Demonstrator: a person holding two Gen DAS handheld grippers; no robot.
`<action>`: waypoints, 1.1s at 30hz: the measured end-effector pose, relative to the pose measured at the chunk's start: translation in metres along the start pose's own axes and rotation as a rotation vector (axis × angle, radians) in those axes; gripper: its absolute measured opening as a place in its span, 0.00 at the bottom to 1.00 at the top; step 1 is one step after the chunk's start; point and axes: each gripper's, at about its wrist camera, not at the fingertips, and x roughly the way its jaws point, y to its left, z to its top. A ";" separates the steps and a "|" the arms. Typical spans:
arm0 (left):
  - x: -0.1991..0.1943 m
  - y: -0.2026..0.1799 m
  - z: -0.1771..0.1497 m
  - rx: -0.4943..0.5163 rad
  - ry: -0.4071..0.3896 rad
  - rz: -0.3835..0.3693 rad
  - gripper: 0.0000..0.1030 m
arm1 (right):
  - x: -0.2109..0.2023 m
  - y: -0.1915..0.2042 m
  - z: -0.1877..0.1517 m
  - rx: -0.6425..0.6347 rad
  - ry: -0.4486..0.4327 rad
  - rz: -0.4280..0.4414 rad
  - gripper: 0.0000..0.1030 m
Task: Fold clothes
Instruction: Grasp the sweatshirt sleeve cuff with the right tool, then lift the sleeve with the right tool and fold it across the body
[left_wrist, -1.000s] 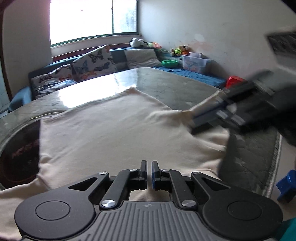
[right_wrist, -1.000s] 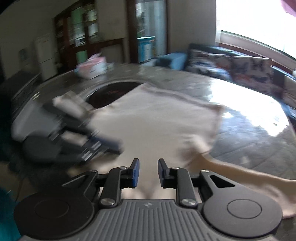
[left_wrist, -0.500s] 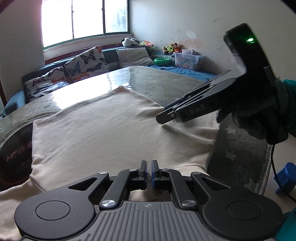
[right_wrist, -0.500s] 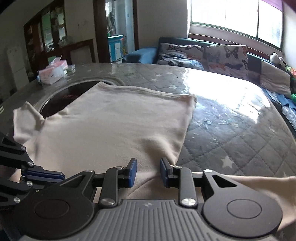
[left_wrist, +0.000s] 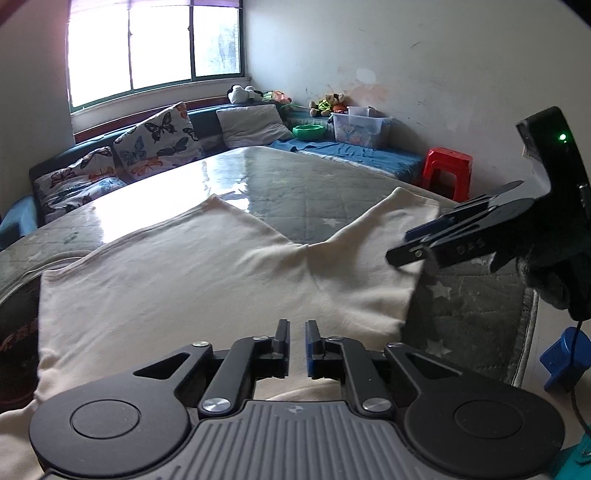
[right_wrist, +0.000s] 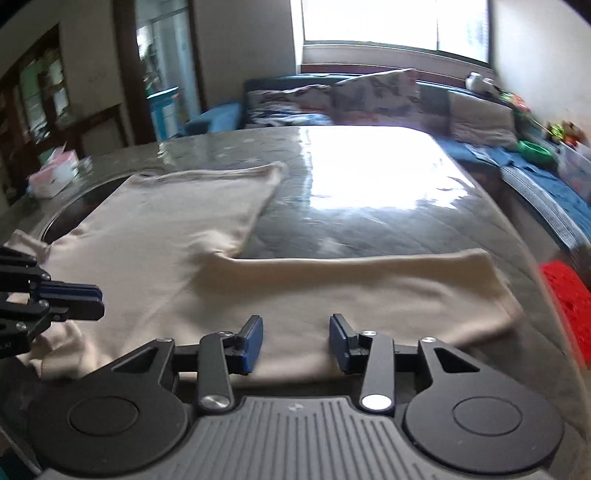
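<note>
Cream, unpatterned garment (left_wrist: 177, 280) across centre frame. Grey quilted, star-printed table cover (left_wrist: 476, 314) at right. Black grippers, blue finger pads (right_wrist: 253, 341) along lower frame. White butterfly-print cushions (left_wrist: 159, 136) at upper left, red stool (left_wrist: 448, 166) at right, green bowl (left_wrist: 309, 130) above centre. Pink-and-white tissue box (right_wrist: 55, 171) at left.

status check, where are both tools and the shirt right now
Left tool slightly open, empty, low over the shirt. Right tool open, empty, above the sleeve. Shirt flat on table, unfolded. Nothing in the way.
</note>
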 end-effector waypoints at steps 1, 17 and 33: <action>0.002 -0.001 0.001 -0.003 0.003 0.001 0.11 | -0.002 -0.006 0.000 0.011 -0.008 -0.021 0.45; 0.014 0.002 0.007 -0.079 0.030 0.065 0.49 | 0.001 -0.104 -0.008 0.279 -0.072 -0.293 0.50; 0.020 -0.004 0.008 -0.073 0.044 0.086 0.52 | -0.030 -0.103 0.005 0.303 -0.180 -0.240 0.07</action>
